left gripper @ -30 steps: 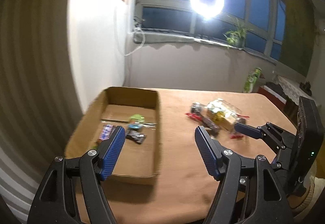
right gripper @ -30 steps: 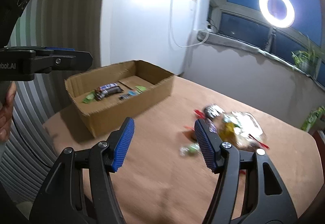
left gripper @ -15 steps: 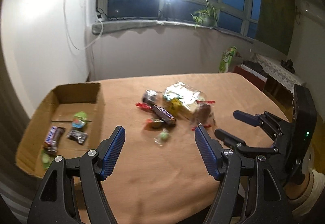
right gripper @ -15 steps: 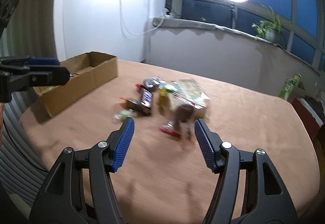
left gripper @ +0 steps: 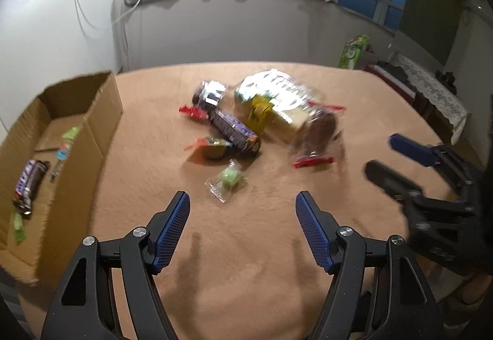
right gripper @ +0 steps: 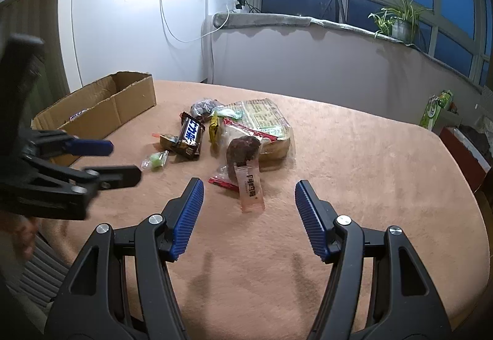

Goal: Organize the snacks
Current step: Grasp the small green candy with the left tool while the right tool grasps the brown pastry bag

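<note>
A round table (right gripper: 369,170) under a tan cloth fills the lower half of both views. At the left edge of the left wrist view a shallow cardboard box (left gripper: 101,124) sits on the cloth; in the right wrist view it lies at middle left. Inside it are a chocolate bar (left gripper: 29,183) and a few small green and blue wrapped sweets.

The snack pile lies at the centre of the table, well apart from the box. Its biggest piece is a flat bread packet (right gripper: 262,121) with green print, upper centre of the right wrist view. A dark round cake in clear wrap (right gripper: 243,150) leans on the packet's near edge, and a pale pink sachet (right gripper: 251,189) lies just below it, between the blue pads of the right gripper (right gripper: 249,196) as the camera sees it, but not touched by them. To the left of the pile are a brown candy bar (right gripper: 191,135) with blue lettering, a yellow sachet (right gripper: 213,126) and a small green sweet in clear wrap (right gripper: 157,159).

The right gripper stands fairly wide with nothing in its grasp. The left gripper (left gripper: 243,210), bottom centre of its own view, is likewise spread and empty above bare cloth, the green sweet just beyond its tips.
</note>
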`<state>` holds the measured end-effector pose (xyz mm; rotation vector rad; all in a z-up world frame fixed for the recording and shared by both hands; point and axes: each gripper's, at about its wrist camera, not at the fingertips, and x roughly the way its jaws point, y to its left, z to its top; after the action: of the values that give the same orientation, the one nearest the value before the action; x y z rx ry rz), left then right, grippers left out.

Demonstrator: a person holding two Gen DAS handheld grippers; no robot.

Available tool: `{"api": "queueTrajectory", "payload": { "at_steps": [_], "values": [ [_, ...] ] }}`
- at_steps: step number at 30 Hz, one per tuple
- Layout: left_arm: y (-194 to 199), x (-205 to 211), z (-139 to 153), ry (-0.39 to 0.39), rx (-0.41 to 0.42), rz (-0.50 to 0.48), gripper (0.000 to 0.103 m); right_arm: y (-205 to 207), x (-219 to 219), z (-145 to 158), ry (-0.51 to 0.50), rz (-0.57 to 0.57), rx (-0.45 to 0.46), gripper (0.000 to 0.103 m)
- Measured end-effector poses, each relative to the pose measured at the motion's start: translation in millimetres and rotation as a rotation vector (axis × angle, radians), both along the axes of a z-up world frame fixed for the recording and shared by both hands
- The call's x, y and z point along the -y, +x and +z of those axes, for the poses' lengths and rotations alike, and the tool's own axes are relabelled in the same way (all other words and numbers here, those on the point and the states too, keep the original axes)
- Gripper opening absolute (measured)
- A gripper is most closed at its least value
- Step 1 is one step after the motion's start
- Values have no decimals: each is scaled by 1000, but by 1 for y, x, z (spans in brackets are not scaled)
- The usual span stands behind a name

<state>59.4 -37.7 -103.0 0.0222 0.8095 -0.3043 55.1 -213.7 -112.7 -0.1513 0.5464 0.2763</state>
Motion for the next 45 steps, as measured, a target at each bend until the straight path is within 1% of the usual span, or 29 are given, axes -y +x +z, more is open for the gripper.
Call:
{"api": "queueTrajectory", "payload": {
  "at_steps": [2,7,10,15,16,17,20,22,23,24,26,28,29,30,32,37,38,42,45],
  "values": [
    [9,-2,-10,1,-30,19,71,3,1,-1,2,4,-9,64],
    [23,-3,-18,-11,-65,33,71,19,3,-5,21,11,-49,64],
    [28,-1,-20,-13,-71,34,71,34,6,-5,51,12,-76,64],
    [34,1,-19,-13,-67,22,70,56,-2,-4,53,28,-96,64],
    [35,2,-20,-8,-65,18,66,60,-4,-5,51,34,-102,64],
    [35,3,-21,9,-63,17,60,63,-7,-6,48,40,-108,64],
    [40,4,-23,28,-50,11,54,73,-12,-11,46,49,-130,64],
    [39,2,-22,29,-43,11,48,75,-13,-14,50,51,-137,64],
    [40,1,-22,29,-41,13,39,76,-13,-15,53,52,-137,63],
    [39,-1,-22,30,-37,15,33,76,-12,-16,54,54,-137,58],
    [41,-3,-22,23,-37,11,33,76,-11,-17,53,53,-138,54],
    [41,-3,-22,27,-31,5,32,76,-13,-18,51,61,-142,44],
    [41,-2,-22,28,-28,3,30,75,-14,-18,46,60,-139,38],
    [40,-3,-22,27,-25,3,27,74,-14,-18,43,59,-136,37],
    [41,-2,-23,22,-24,1,26,73,-14,-17,43,58,-132,35],
    [41,-6,-22,-7,-25,-3,23,69,-11,-16,50,49,-118,34],
    [41,-6,-21,-13,-24,-3,18,68,-10,-15,51,48,-114,34],
    [37,-8,-17,-48,-20,-3,17,59,-5,-8,51,32,-89,34],
    [32,-6,-13,-55,-9,-13,17,54,-1,-4,49,18,-78,34]
  ]
}}
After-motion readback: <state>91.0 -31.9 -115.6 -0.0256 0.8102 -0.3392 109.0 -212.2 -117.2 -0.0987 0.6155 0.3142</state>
